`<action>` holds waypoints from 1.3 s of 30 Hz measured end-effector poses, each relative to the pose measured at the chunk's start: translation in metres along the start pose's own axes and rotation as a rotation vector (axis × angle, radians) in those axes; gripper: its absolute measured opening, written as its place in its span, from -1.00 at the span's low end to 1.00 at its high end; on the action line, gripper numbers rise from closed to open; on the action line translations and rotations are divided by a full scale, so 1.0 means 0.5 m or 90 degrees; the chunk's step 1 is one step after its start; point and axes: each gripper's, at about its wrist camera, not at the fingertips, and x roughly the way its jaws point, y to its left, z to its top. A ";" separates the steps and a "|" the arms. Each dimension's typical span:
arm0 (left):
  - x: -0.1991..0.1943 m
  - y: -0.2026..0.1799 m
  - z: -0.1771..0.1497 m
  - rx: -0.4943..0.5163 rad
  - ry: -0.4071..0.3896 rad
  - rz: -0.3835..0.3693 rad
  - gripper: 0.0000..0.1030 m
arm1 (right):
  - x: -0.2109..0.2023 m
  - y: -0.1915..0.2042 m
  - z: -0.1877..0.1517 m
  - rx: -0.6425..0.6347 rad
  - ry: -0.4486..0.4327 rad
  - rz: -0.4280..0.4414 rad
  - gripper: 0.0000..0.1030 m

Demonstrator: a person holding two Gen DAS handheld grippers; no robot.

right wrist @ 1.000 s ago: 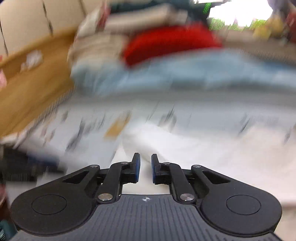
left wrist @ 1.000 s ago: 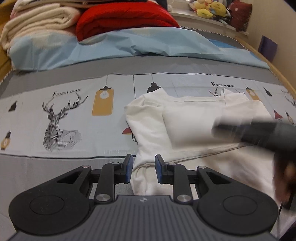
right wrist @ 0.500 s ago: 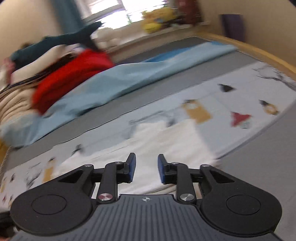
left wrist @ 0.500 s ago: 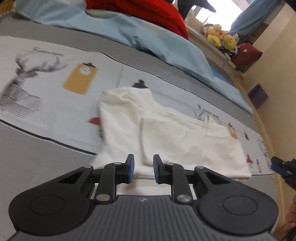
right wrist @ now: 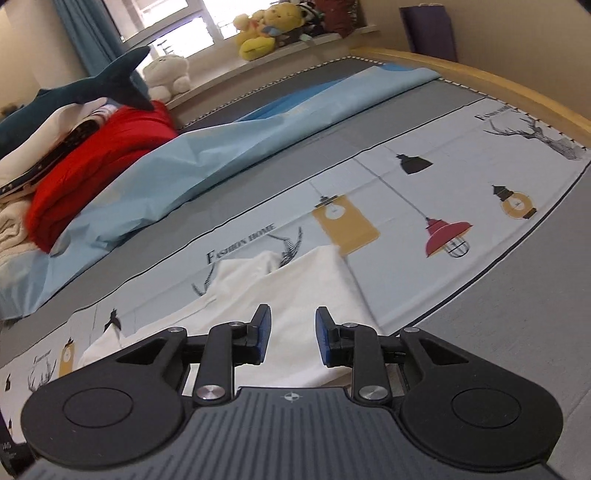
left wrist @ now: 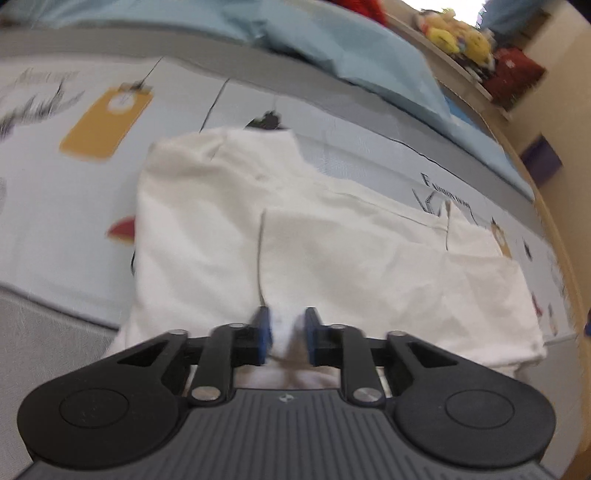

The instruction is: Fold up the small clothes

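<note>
A white garment (left wrist: 332, 251) lies partly folded on the printed bedsheet, one sleeve laid over its body. My left gripper (left wrist: 286, 338) sits low over the garment's near edge, open, with white cloth showing in the narrow gap between its blue pads; I cannot tell whether the pads touch it. In the right wrist view the garment (right wrist: 295, 295) lies in front of my right gripper (right wrist: 291, 334), which is open and empty just above the garment's right end.
The printed sheet (right wrist: 461, 192) covers the bed. A light blue quilt (right wrist: 221, 147), a red blanket (right wrist: 99, 162) and cream bedding are piled at the far side. Plush toys (right wrist: 258, 33) sit on the sill. A wooden bed edge (right wrist: 498, 77) runs along the right.
My left gripper has moved in closer over the garment's near edge. My right gripper has swung to the garment's right end, dropped closer to it, and opened slightly wider.
</note>
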 end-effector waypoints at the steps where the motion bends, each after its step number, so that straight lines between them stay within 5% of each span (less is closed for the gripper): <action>1: -0.007 -0.004 0.005 0.016 -0.007 0.012 -0.96 | -0.001 -0.003 0.002 0.005 0.000 -0.003 -0.44; 4: -0.073 0.007 0.027 -0.002 -0.065 0.013 -0.97 | -0.001 -0.008 0.004 0.022 -0.002 -0.010 -0.44; 7: -0.145 0.031 0.044 -0.004 -0.137 0.098 -0.97 | 0.000 -0.007 0.000 0.030 -0.002 -0.017 -0.44; 9: -0.153 0.063 0.042 -0.025 -0.128 0.135 -0.96 | 0.006 -0.003 -0.005 0.031 0.004 -0.019 -0.44; 11: -0.134 0.084 0.039 -0.033 -0.063 0.115 -0.93 | 0.014 0.002 -0.010 0.028 0.013 -0.020 -0.45; 14: -0.145 0.078 0.036 -0.009 -0.100 0.190 -0.92 | 0.031 0.009 -0.019 0.024 0.030 -0.022 -0.44; 18: -0.134 0.076 0.030 -0.024 -0.079 0.111 -0.86 | 0.062 -0.010 -0.034 0.070 0.073 -0.026 -0.39; 24: -0.092 0.048 0.021 0.031 -0.043 0.113 -0.83 | 0.109 -0.087 -0.079 0.274 0.151 0.010 -0.30; 31: -0.094 0.041 0.016 0.036 -0.044 0.092 -0.83 | 0.141 -0.119 -0.102 0.370 0.115 0.033 -0.32; 36: -0.096 0.036 0.018 0.045 -0.046 0.090 -0.83 | 0.156 -0.128 -0.110 0.387 0.114 0.035 -0.61; 39: -0.092 0.037 0.017 0.047 -0.040 0.095 -0.83 | 0.149 -0.139 -0.104 0.411 0.086 0.037 -0.97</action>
